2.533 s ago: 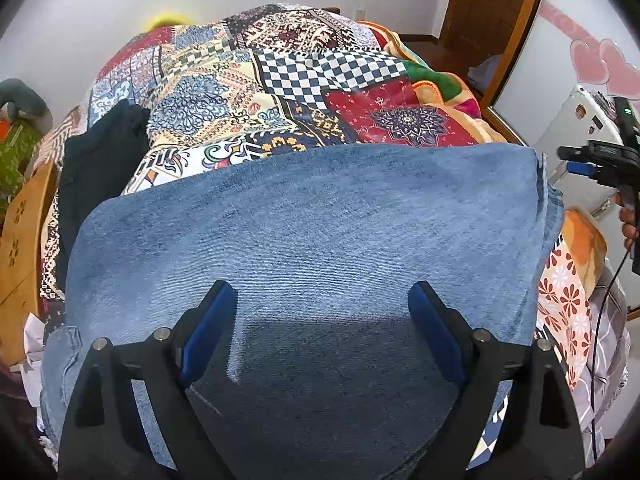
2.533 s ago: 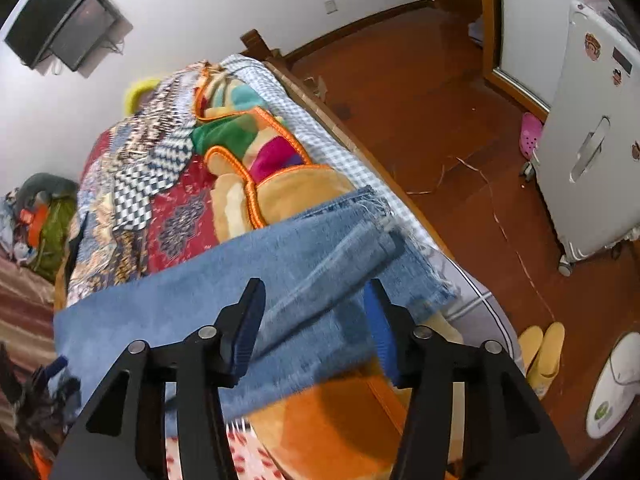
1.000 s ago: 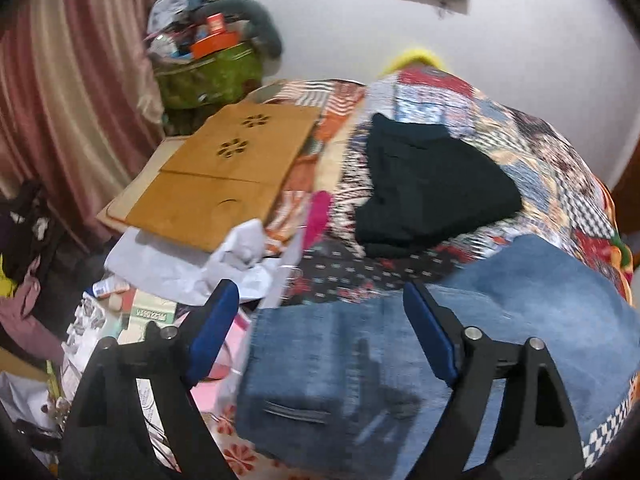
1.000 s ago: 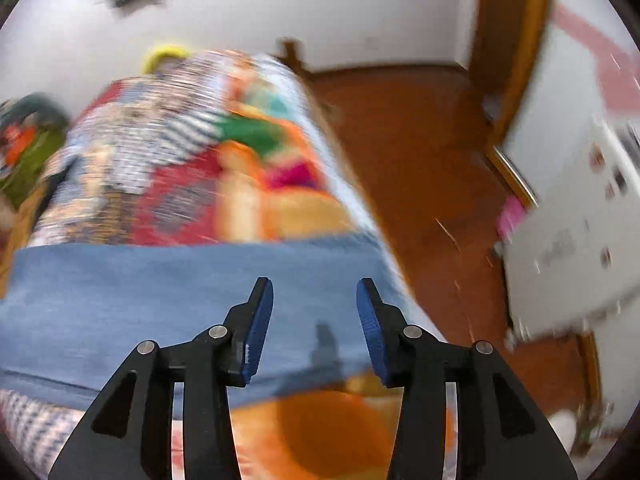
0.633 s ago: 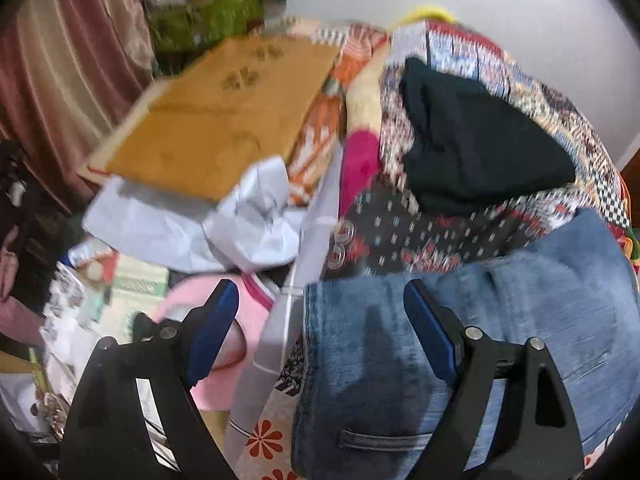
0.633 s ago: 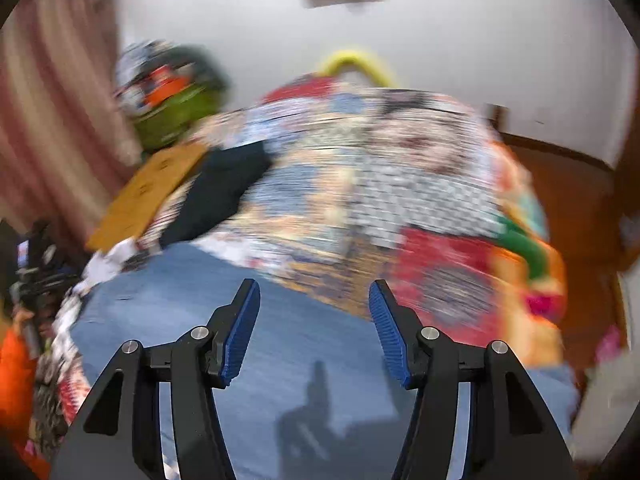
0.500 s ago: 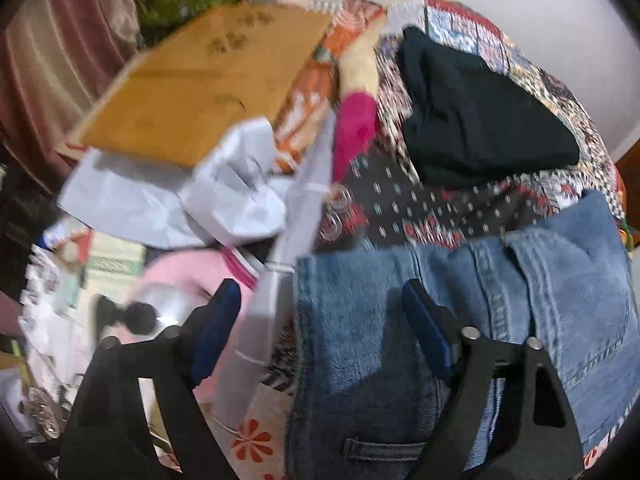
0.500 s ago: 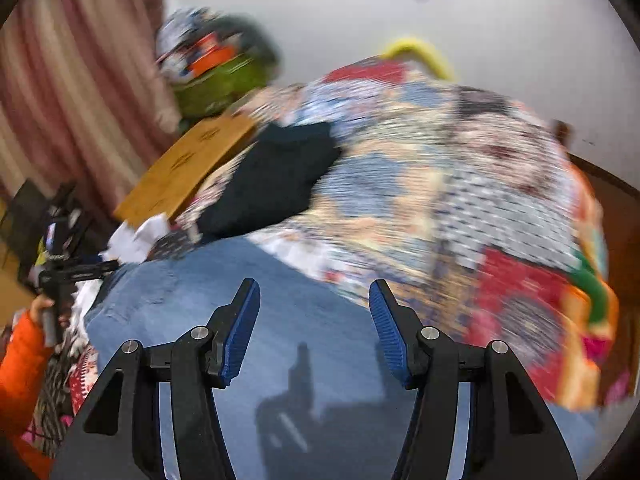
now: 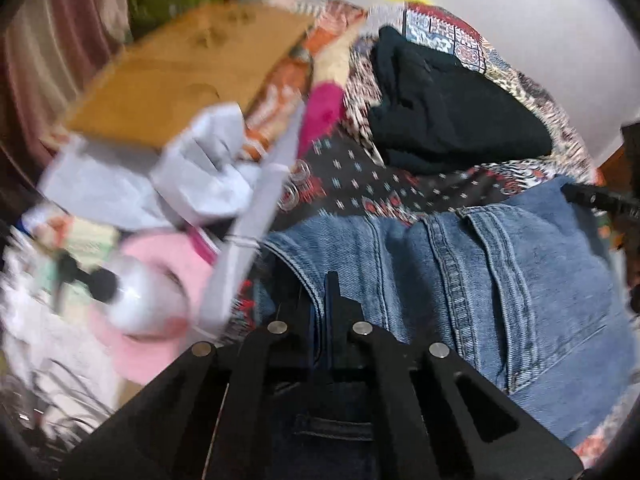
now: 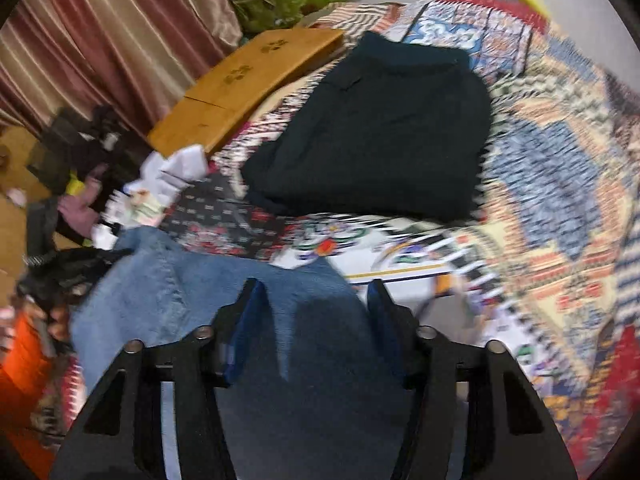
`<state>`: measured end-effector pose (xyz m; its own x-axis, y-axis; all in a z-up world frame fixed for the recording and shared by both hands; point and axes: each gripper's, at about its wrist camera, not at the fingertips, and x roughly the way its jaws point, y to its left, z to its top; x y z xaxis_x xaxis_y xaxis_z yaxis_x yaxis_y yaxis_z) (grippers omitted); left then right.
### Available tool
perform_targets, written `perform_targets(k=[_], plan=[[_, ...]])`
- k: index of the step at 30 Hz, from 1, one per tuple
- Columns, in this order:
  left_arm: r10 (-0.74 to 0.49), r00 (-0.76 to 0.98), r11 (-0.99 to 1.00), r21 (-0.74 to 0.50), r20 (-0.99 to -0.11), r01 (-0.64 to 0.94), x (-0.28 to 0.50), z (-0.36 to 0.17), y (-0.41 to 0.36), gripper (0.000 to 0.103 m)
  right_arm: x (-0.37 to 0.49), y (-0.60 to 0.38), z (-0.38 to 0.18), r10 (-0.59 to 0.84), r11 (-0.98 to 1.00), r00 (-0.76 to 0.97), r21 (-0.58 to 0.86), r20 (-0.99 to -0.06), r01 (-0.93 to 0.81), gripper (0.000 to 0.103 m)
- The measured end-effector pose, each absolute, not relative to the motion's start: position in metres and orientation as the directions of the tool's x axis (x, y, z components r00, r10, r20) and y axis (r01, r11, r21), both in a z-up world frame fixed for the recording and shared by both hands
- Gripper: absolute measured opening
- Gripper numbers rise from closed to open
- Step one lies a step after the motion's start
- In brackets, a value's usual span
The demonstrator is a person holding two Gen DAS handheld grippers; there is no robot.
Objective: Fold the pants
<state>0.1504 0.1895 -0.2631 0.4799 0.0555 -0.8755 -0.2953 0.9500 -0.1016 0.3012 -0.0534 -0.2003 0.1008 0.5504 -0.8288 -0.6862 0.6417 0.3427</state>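
Blue jeans lie across the near part of a patchwork quilt, waistband and back pocket towards the left wrist camera. My left gripper is shut, its fingers pinching the jeans' left waist edge. In the right wrist view the jeans run from the lower left to a corner under my right gripper. That gripper's jaws are closing, and the denim corner lies between the blue pads without being pressed. The right wrist view is motion-blurred.
A folded black garment lies on the quilt just beyond the jeans. A wooden board, white paper and pink things crowd the bed's left side. Striped curtains hang behind. An orange sleeve shows at far left.
My left gripper sank onto the jeans' waist edge and its jaws went from wide open to shut on it. My right gripper swung from the bed's right side over to the waist end.
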Motion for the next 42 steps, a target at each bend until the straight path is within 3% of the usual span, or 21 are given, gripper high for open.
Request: perform_targets(k=[2, 7, 12, 17, 18, 20, 21, 22, 25, 32, 40, 42], plan=[[0.15, 0.505, 0.955, -0.007, -0.85, -0.295, 0.149, -0.253, 0.182, 0.002, 0.293, -0.048, -0.197, 0.541, 0.635, 0.126, 0.306, -0.831, -0.71, 0.03], [0.28, 0.547, 0.928, 0.078, -0.789, -0.364, 0.157, -0.224, 0.194, 0.003, 0.278, -0.044, -0.178, 0.533, 0.629, 0.237, 0.194, -0.812, -0.753, 0.021], [0.232, 0.546, 0.925, 0.009, -0.805, -0.38, 0.176, -0.221, 0.219, 0.004, 0.289, -0.043, -0.163, 0.529, 0.693, 0.357, 0.15, -0.77, -0.705, 0.02], [0.19, 0.432, 0.936, 0.03, -0.882, -0.351, 0.191, -0.245, 0.216, 0.011, 0.298, -0.03, -0.178, 0.433, 0.726, 0.351, 0.091, -0.83, -0.681, 0.026], [0.183, 0.424, 0.935, 0.024, -0.887, -0.353, 0.187, -0.245, 0.215, 0.017, 0.297, -0.033, -0.175, 0.428, 0.733, 0.354, 0.09, -0.831, -0.674, 0.026], [0.151, 0.439, 0.937, -0.013, -0.886, -0.349, 0.175, -0.241, 0.213, 0.041, 0.292, -0.043, -0.164, 0.434, 0.744, 0.36, 0.103, -0.826, -0.661, 0.031], [0.14, 0.456, 0.936, -0.032, -0.879, -0.349, 0.168, -0.236, 0.212, 0.063, 0.287, -0.051, -0.157, 0.45, 0.742, 0.36, 0.118, -0.817, -0.66, 0.034], [0.136, 0.474, 0.935, -0.046, -0.87, -0.353, 0.16, -0.232, 0.21, 0.075, 0.283, -0.059, -0.15, 0.461, 0.744, 0.368, 0.125, -0.807, -0.657, 0.042], [0.115, 0.493, 0.928, -0.085, -0.862, -0.364, 0.14, -0.224, 0.208, 0.083, 0.263, -0.095, -0.123, 0.482, 0.761, 0.429, 0.123, -0.764, -0.637, 0.053], [0.035, 0.422, 0.893, -0.162, -0.906, -0.42, 0.112, -0.24, 0.196, 0.083, 0.221, -0.192, -0.104, 0.436, 0.852, 0.539, 0.139, -0.721, -0.505, 0.063], [-0.168, 0.385, 0.832, -0.34, -0.907, -0.439, 0.121, -0.273, 0.182, 0.083, 0.177, -0.309, -0.121, 0.244, 0.964, 0.613, 0.117, -0.751, -0.24, 0.063], [-0.189, 0.387, 0.82, -0.362, -0.903, -0.444, 0.126, -0.278, 0.18, 0.077, 0.165, -0.339, -0.129, 0.198, 0.979, 0.616, 0.129, -0.762, -0.155, 0.063]])
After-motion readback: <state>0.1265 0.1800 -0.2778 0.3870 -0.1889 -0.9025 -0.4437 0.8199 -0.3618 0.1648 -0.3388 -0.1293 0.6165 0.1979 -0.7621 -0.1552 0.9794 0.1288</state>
